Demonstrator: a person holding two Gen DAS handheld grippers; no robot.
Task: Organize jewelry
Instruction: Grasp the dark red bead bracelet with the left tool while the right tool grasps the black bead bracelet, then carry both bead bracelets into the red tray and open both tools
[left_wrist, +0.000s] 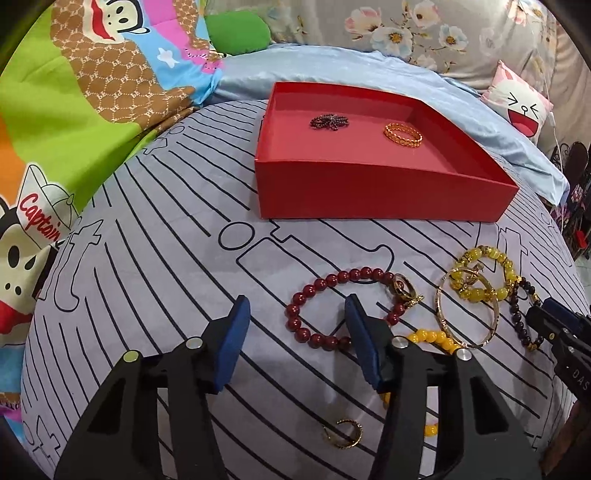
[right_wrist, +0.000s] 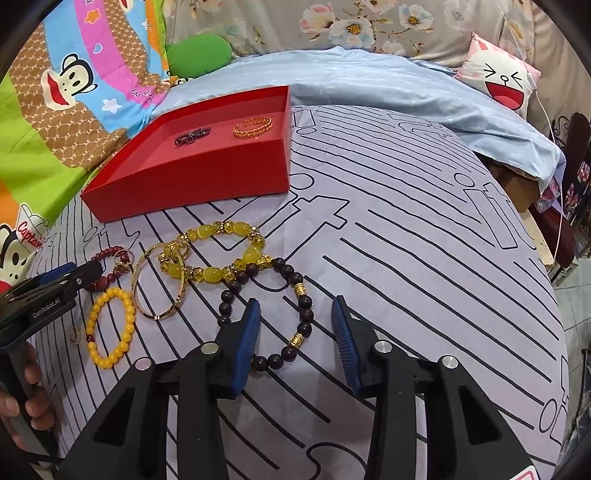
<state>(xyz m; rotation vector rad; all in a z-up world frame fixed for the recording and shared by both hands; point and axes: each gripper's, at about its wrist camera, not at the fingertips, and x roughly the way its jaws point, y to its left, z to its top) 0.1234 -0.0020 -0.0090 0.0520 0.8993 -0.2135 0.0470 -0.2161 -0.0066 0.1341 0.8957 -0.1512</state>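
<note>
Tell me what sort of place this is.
Most likely a bedroom, with the work done on a bed: a striped bedsheet as the surface, a cartoon pillow behind it, and a floral bedcover at the back.

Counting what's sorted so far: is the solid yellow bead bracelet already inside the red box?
No: the yellow bead bracelet lies on the striped sheet; the red box holds two other pieces.

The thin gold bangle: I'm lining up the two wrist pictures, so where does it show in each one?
Left wrist view: thin gold bangle lies right of centre, lower half, right of the left gripper, overlapping the yellow crystal bracelet.
Right wrist view: it lies left of centre, between the yellow bead bracelet and the dark bead bracelet.
Shared landmark: the red box, beyond the bangle in both.
</note>
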